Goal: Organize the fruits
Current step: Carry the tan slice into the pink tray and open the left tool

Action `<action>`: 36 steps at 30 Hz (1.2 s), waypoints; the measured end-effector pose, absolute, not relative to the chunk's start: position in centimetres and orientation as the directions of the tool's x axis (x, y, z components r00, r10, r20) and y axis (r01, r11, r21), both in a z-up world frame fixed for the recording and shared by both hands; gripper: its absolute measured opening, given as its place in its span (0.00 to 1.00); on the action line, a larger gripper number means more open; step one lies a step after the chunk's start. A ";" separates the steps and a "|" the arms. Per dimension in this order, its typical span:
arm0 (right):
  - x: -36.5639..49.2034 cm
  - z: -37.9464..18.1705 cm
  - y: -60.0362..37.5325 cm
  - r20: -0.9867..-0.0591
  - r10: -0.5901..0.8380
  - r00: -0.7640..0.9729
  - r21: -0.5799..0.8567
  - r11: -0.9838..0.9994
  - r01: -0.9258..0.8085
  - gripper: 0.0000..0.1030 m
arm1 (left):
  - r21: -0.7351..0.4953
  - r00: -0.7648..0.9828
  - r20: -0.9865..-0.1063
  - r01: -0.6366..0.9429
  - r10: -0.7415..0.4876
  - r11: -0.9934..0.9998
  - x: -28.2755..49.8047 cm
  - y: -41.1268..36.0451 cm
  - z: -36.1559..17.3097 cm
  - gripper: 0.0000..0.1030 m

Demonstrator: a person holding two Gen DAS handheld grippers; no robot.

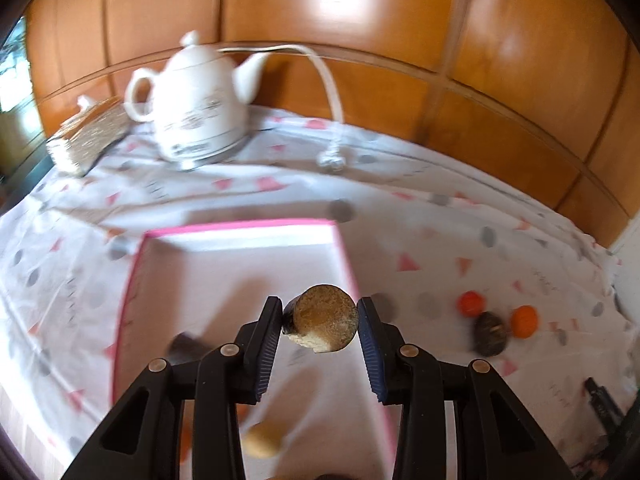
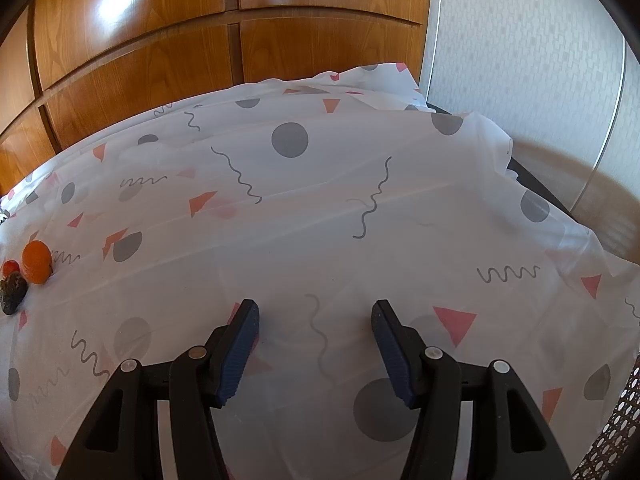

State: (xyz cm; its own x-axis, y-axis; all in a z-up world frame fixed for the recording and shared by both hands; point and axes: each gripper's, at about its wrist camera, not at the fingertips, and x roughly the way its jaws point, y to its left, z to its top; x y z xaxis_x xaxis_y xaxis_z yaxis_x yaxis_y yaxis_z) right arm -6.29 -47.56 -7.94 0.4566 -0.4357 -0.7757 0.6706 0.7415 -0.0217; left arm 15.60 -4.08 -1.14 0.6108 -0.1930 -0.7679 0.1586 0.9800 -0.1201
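Note:
My left gripper (image 1: 320, 322) is shut on a round brown fruit (image 1: 325, 318) and holds it in the air over a white tray with a pink rim (image 1: 240, 231). A pale yellowish fruit (image 1: 262, 439) lies in the tray's near part, and a dark fruit (image 1: 185, 347) sits at its left, partly hidden by my finger. To the right of the tray, on the cloth, lie a small red fruit (image 1: 471, 303), an orange (image 1: 524, 321) and a dark fruit (image 1: 490, 333). The same three show at the far left of the right wrist view: orange (image 2: 37, 262), red fruit (image 2: 10, 267), dark fruit (image 2: 13, 293). My right gripper (image 2: 315, 318) stands open over bare cloth.
A white teapot (image 1: 198, 108) on its base, with a white cord (image 1: 330, 92), stands at the back of the table. A woven box (image 1: 86, 136) sits to its left. Wooden panels (image 1: 360, 20) rise behind. The patterned tablecloth (image 2: 320, 200) drops off at the right edge.

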 end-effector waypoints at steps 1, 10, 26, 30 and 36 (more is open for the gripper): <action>-6.3 -7.9 -47.5 -0.776 -0.437 0.456 -0.024 0.742 0.670 0.58 | -0.119 0.608 -0.773 0.142 -0.181 0.983 15.5 -3.4 -1.5 0.37; -6.2 -7.9 -47.4 -0.777 -0.445 0.446 -0.040 0.742 0.669 0.58 | -0.123 0.582 -0.799 0.083 -0.149 0.989 14.3 -0.7 -4.0 0.38; -6.0 -7.9 -47.4 -0.776 -0.455 0.438 -0.058 0.742 0.668 0.58 | -0.179 0.605 -0.777 0.055 -0.175 0.982 11.0 1.0 -2.6 0.39; -6.0 -7.9 -47.3 -0.775 -0.458 0.435 -0.063 0.742 0.668 0.58 | -0.194 0.615 -0.769 0.036 -0.175 0.980 9.6 2.0 -2.1 0.43; -5.9 -7.9 -47.2 -0.775 -0.461 0.431 -0.070 0.742 0.667 0.58 | -0.201 0.636 -0.755 0.006 -0.159 0.980 7.5 3.6 -1.5 0.47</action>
State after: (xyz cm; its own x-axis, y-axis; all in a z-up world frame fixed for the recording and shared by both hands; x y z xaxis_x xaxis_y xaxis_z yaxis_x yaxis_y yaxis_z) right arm -5.93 -47.24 -7.89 0.4315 -0.4614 -0.7752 0.6670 0.7417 -0.0702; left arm 7.51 3.56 -1.53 0.6359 -0.1586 -0.7553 0.0059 0.9796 -0.2008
